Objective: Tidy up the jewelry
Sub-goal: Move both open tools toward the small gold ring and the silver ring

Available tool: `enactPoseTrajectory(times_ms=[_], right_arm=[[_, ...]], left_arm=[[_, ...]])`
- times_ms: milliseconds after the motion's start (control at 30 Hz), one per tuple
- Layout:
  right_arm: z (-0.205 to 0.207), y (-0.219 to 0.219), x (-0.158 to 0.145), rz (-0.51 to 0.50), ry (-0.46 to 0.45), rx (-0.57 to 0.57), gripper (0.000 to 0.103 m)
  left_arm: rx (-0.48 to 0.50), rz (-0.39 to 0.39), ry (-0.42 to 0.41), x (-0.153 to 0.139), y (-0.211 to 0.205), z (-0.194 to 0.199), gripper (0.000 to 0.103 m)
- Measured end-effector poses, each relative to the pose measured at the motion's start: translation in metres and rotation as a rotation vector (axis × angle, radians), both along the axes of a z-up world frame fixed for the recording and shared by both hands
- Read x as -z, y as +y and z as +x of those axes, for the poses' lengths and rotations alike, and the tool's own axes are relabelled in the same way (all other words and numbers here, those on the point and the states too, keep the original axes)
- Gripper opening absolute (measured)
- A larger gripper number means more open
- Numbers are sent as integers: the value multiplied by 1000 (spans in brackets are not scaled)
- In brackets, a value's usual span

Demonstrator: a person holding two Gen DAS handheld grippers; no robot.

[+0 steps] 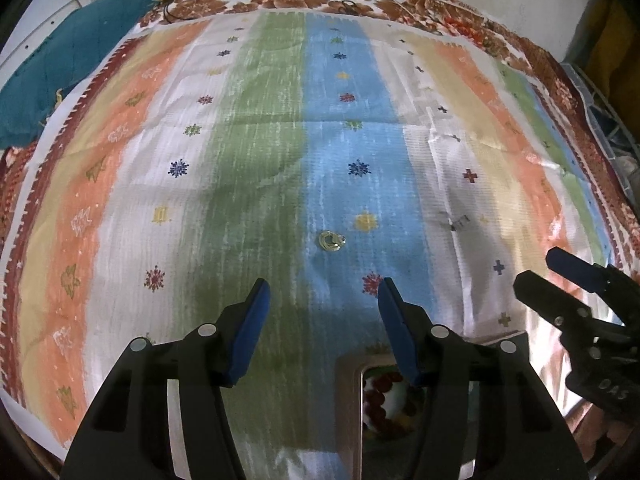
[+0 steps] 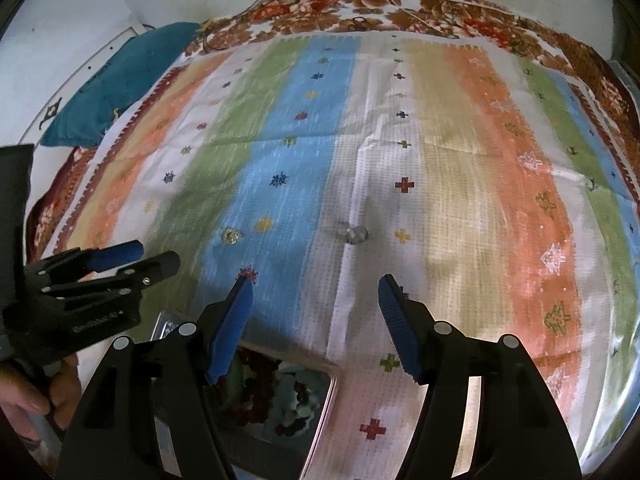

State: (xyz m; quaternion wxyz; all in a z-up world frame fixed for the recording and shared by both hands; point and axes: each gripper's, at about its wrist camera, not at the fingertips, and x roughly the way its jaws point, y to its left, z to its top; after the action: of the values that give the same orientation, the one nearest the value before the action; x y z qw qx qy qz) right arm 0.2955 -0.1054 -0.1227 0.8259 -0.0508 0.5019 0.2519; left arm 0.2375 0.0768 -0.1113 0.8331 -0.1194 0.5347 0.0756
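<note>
Gold ring (image 1: 330,241): lies flat on the blue stripe of the striped cloth (image 1: 256,168), centre of the left wrist view; a small knob juts toward the frame's right, so its long axis runs left-right. In the right wrist view it sits at left centre (image 2: 232,235).
Silver piece (image 2: 356,235): on the white stripe, centre of the right wrist view; too blurred to tell which way it points.
Left gripper (image 1: 323,294): released, jaws spread wide, just below the ring, holding nothing.
Right gripper (image 2: 316,292): released, jaws wide, below the silver piece, apart from it.
Jewelry box (image 2: 326,396): lower centre, beads inside, partly hidden by the fingers.
</note>
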Motion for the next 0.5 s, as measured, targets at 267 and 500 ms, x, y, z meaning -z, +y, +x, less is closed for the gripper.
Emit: enactPoseTrajectory(times_ms=[267,500], right_arm=[[12,7,12,15,56,-7,64],[28,13,21,-13,59,-14,57]], left_arm=[[27,13,23,7,1,16,49],[41,13,38,16,1,29,49]])
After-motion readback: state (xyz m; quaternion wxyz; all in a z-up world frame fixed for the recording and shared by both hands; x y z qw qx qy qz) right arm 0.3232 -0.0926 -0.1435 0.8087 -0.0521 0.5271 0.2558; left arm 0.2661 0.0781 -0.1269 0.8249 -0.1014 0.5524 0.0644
